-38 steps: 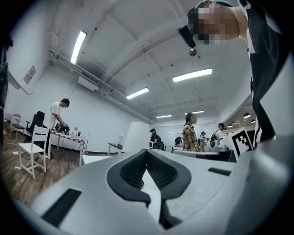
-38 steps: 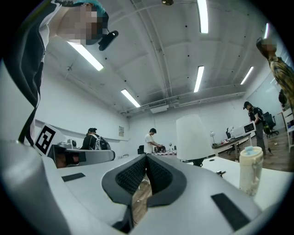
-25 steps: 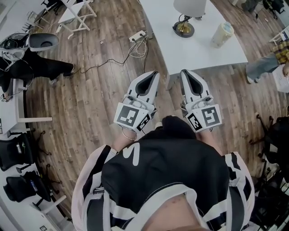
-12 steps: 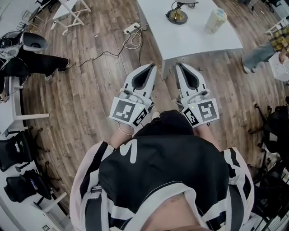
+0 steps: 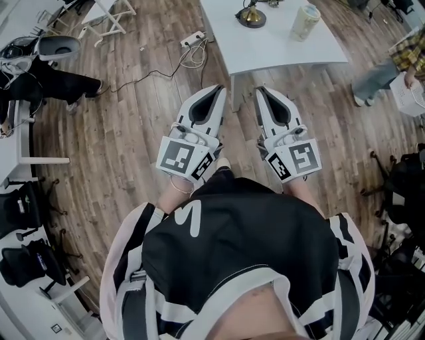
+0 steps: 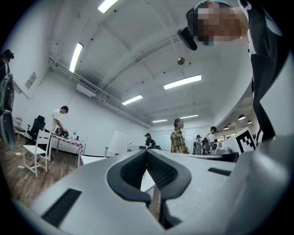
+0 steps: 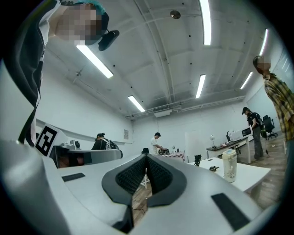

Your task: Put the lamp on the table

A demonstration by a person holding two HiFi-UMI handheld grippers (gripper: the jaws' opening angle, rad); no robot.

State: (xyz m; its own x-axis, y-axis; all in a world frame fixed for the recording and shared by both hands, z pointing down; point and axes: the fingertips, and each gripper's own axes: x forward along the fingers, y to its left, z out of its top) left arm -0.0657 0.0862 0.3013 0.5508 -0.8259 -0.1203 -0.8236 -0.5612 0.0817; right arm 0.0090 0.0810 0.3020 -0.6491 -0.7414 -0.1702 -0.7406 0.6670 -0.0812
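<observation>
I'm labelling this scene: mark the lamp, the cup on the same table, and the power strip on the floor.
lamp [image 5: 252, 18], head view, on its round brass base.
cup [image 5: 305, 23], head view, on its side wall.
power strip [image 5: 193, 40], head view, on its white body.

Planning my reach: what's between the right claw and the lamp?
In the head view, only wood floor and bare white table; the cup stands right of that line.
</observation>
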